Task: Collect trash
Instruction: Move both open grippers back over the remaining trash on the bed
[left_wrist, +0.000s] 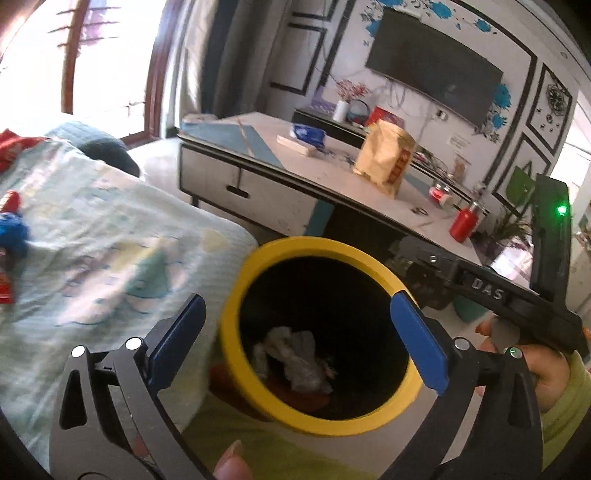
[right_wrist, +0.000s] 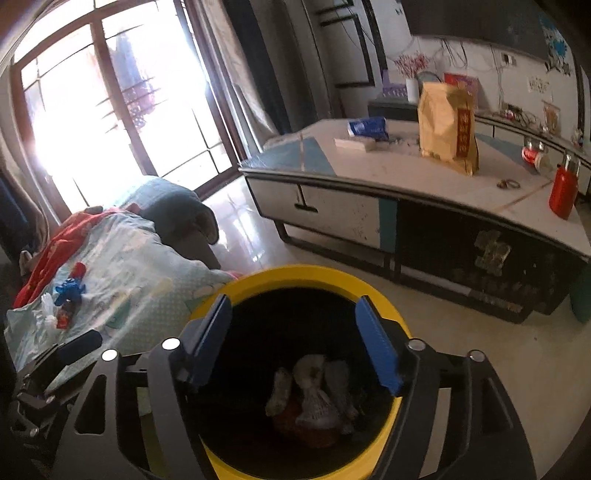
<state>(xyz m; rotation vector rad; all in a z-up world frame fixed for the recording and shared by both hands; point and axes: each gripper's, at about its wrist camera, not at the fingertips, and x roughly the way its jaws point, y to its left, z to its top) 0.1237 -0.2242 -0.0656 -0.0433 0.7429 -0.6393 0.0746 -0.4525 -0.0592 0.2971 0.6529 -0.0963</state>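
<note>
Yellow plastic rings the mouth of the bin (right_wrist: 295, 275), which stands on the floor just beside the sofa, right under both grippers. At its bottom lie crumpled pale tissues (right_wrist: 314, 391) on something red, so some trash is already in.

Both tools hang over that opening with nothing in them. The left gripper (left_wrist: 299, 339) has its blue fingers (left_wrist: 417, 339) spread as wide as they look able to go; the right gripper (right_wrist: 295, 345) stands well open too, a little narrower, its fingers (right_wrist: 376, 347) framing the bin's dark inside.

More trash waits on the pale printed blanket (right_wrist: 140, 266) covering the sofa, at about nine o'clock from the bin in the right wrist view: a crumpled blue scrap (right_wrist: 68, 290), a red wrapper (right_wrist: 64, 317) and a bit of clear plastic (right_wrist: 46, 306), lying close together. I'd judge all of it feather-light, soft and crinkly, nothing breakable. The wrappers look slick, so I'd pinch each across its bunched middle rather than a loose edge, and mind not to catch the blanket beneath.

The table (right_wrist: 424, 184) at one o'clock carries a yellow paper bag (right_wrist: 443, 125) and a red bottle (right_wrist: 563, 192).
</note>
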